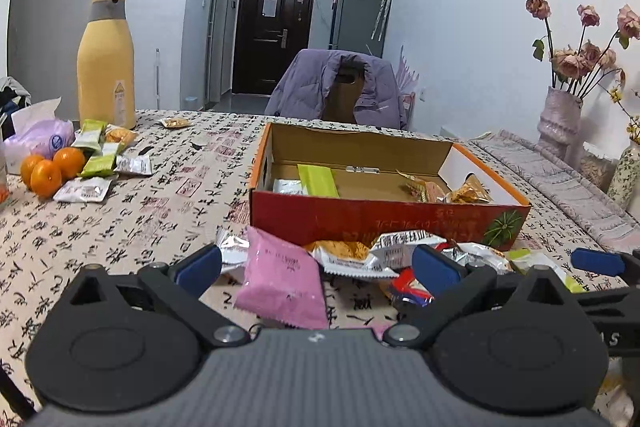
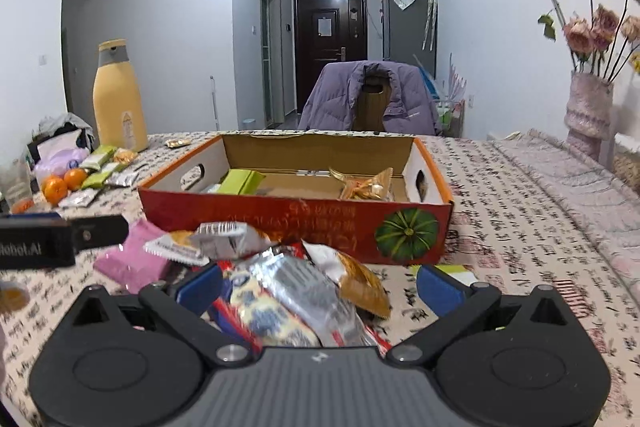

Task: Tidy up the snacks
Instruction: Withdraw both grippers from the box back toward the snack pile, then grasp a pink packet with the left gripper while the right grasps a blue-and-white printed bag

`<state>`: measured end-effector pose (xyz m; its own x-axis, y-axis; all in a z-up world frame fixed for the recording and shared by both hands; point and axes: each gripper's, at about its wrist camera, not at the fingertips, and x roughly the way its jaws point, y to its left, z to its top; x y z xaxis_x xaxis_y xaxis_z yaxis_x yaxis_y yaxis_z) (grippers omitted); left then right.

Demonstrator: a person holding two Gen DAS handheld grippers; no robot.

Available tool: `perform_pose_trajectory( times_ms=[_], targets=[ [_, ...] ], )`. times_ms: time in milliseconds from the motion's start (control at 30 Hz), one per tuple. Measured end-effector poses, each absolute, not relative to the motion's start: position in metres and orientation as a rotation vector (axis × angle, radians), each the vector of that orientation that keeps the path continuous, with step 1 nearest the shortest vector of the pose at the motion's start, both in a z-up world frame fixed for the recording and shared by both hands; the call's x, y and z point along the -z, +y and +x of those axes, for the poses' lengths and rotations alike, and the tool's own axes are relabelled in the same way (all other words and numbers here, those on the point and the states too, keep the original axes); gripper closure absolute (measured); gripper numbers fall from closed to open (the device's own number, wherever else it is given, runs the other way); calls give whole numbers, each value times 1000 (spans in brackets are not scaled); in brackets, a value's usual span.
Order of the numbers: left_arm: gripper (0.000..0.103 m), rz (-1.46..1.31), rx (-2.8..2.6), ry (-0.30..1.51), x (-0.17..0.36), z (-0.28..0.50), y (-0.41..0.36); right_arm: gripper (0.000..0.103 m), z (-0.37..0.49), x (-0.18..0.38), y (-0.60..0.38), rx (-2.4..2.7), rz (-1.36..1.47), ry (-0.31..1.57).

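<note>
Jaws on both grippers stand spread wide and grasp nothing, which reads as two tools poised over a heap before a pick. Between the left gripper [image 1: 316,265] fingers lies a pink packet [image 1: 282,285], with an orange-printed cracker packet [image 1: 344,255] just beyond it toward the right finger. Between the right gripper [image 2: 320,285] fingers a silver foil packet [image 2: 296,291] lies on top of the pile, an orange-brown packet [image 2: 360,283] touching it on the right-finger side. Just ahead of both sets of jaws sits the open red cardboard box [image 1: 384,217], probably the sorting bin, since green bars [image 1: 318,181] sit at its left end and gold-wrapped sweets [image 1: 468,193] at its right, kinds apart. Only the left view shows clearly the second scatter well off to the left, green and white packets [image 1: 98,163] beside mandarins [image 1: 52,169] and a yellow bottle [image 1: 106,61]. Only the right view shows the box's pumpkin print [image 2: 408,231] whole and its handle cut-outs.
</note>
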<state>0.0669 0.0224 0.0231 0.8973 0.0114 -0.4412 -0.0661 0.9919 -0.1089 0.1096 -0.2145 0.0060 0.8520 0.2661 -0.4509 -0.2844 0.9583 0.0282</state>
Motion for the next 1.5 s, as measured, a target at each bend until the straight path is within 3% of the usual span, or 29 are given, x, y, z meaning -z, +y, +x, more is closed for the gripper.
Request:
perform_pose_trajectory(
  times_ms=[367, 833, 1000, 1167, 1500],
  targets=[
    [0, -169, -60, 505, -6, 60, 39, 0, 89, 6, -213, -319, -43, 497],
    [0, -170, -73, 547, 4, 64, 46, 0, 147, 29, -190, -382, -62, 599],
    [0, -167, -68, 555, 4, 66, 44, 12, 152, 31, -197, -406, 2, 611],
    [0, -162, -61, 572, 6, 69, 41, 32, 144, 30, -209, -423, 46, 601],
    [0, -143, -20, 630, 16, 73, 17, 36, 103, 7, -228, -395, 61, 434]
  ],
)
